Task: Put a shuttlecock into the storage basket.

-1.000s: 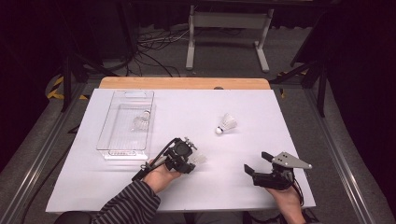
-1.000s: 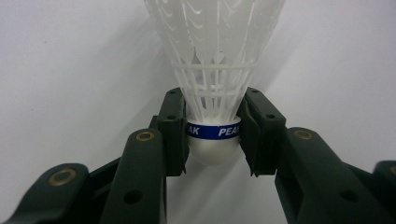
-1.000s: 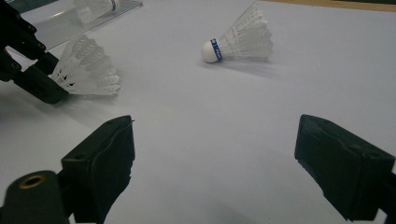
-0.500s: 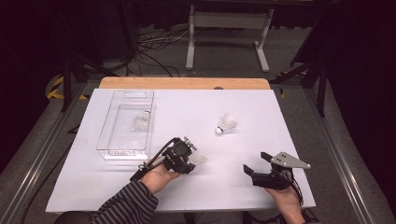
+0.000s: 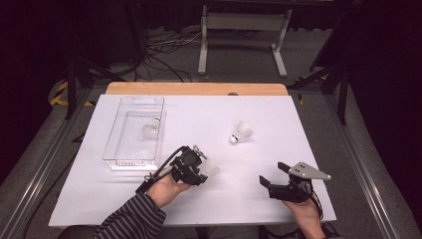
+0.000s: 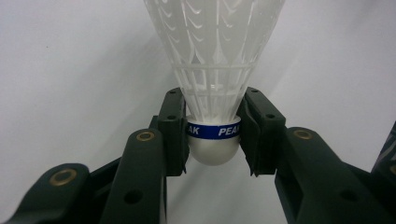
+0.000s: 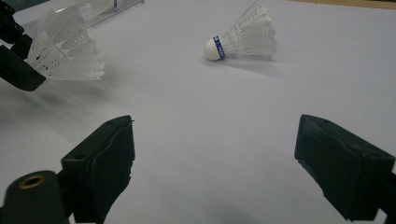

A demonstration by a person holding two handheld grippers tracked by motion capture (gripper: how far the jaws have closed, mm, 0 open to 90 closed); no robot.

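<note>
Shuttlecock [image 6: 214, 70] sits clamped in the left gripper [image 5: 199, 172], jaws pinching the cork just at the blue band, skirt pointing away along the jaws. In the high view it hangs low over the white table cover [image 5: 209, 119], just right of the clear tray's [image 5: 115, 149] near end.

Change over the last second: almost none. Left hand has barely shifted, same spot beside the tray, grip width unchanged. Right gripper [image 5: 271, 175] hasn't moved either, jaws wide with nothing between them, parked near the front right of the table.

Read: pick is done and secure, transfer to the tray not yet started. Looks like a pause after the grasp.

Tray already holds one shuttlecock [image 5: 151, 129], lying near its middle. A third one [image 7: 243, 39] lies on its side on the cover, well apart from both grippers, toward the far right of centre.

Next move, I'd judge: lift left, carry over the tray's near rim, release. Clearance over the rim is the thing to watch; feathers are soft and could snag.
</note>
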